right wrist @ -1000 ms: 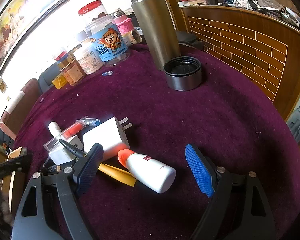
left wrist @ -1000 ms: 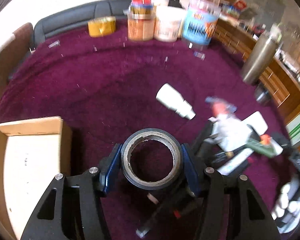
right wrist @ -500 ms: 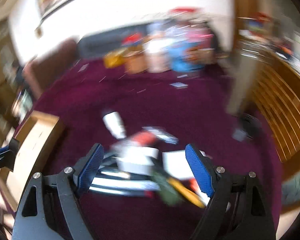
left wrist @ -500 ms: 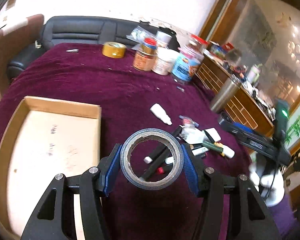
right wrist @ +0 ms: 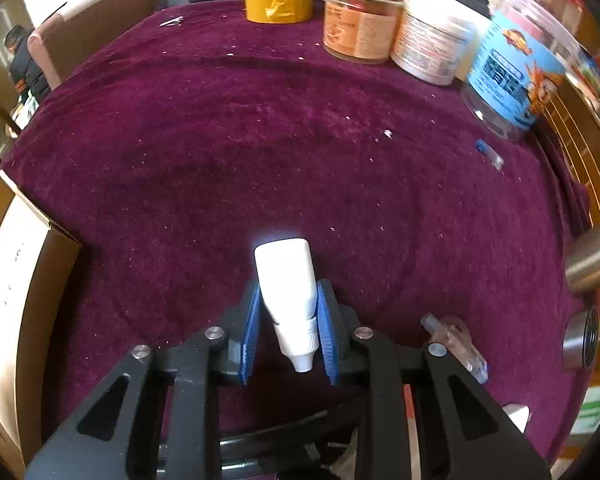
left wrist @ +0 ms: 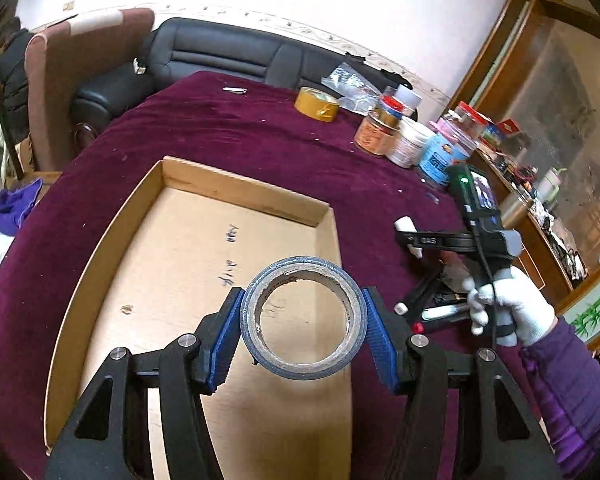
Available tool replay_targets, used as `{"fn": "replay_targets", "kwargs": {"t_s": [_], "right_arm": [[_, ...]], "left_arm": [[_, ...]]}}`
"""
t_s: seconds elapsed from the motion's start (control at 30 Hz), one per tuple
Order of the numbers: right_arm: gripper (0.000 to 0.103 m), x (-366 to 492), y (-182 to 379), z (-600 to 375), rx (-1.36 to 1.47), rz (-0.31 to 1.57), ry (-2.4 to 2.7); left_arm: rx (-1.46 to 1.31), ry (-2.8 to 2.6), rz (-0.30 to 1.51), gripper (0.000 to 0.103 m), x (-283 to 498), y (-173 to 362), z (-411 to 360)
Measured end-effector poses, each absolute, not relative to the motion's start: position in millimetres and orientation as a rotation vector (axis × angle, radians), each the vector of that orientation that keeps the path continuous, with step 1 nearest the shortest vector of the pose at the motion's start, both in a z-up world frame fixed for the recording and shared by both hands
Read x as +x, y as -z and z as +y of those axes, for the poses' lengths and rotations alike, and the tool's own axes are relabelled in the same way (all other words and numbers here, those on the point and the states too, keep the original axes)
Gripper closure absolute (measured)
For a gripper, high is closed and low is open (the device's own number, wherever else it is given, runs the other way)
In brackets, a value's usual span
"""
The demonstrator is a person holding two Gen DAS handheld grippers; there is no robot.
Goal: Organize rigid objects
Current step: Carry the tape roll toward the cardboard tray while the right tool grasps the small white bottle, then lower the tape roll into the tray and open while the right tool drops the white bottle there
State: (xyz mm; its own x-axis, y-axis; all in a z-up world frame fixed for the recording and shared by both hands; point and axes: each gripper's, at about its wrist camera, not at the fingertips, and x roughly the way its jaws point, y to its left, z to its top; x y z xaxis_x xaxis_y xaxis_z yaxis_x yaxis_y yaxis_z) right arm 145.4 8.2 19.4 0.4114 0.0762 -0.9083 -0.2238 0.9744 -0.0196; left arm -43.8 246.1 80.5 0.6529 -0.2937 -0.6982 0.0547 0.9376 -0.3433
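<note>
My left gripper (left wrist: 304, 330) is shut on a dark blue tape roll (left wrist: 305, 366) and holds it above the open cardboard box (left wrist: 244, 194), near the box's right wall. My right gripper (right wrist: 287, 332) is shut on a small white bottle (right wrist: 286, 276) that lies on the purple cloth, cap toward the camera. In the left wrist view the right gripper (left wrist: 410, 238) is held by a white-gloved hand to the right of the box, with the white bottle (left wrist: 405, 225) at its tips. Pens and markers (left wrist: 432, 308) lie in a pile below it.
A yellow tape roll (right wrist: 279, 3), an orange jar (right wrist: 358, 26), a white jar (right wrist: 434, 46) and a blue-labelled jar (right wrist: 518, 80) stand along the table's far edge. A clear pen cap (right wrist: 489, 154) lies near them. A steel flask (right wrist: 594, 256) and its lid (right wrist: 580, 344) are at the right. The box wall (right wrist: 58, 248) is at the left.
My left gripper has lifted the tape roll and carried it left, over the box. My right gripper has swung left to the white bottle and closed on it.
</note>
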Motion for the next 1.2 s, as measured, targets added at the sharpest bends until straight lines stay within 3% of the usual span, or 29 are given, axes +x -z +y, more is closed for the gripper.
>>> {"fn": "replay_targets", "kwargs": {"t_s": [0.2, 0.4, 0.67, 0.93, 1.2], "right_arm": [[0.079, 117, -55, 0, 0.066, 1.082, -0.311], [0.079, 93, -77, 63, 0.195, 1.097, -0.561], [0.078, 97, -43, 139, 0.149, 1.141, -0.560], [0.076, 98, -39, 140, 0.125, 1.147, -0.493], [0.074, 91, -59, 125, 0.136, 1.082, -0.486]], "left_arm": [[-0.316, 0.208, 0.860, 0.051, -31, -73, 255], [-0.347, 0.185, 0.905, 0.051, 5, -61, 262], [-0.475, 0.142, 0.978, 0.051, 50, -23, 282], [-0.554, 0.127, 0.976, 0.050, 47, -10, 300], [-0.573, 0.169, 0.940, 0.039, 43, -29, 298]]}}
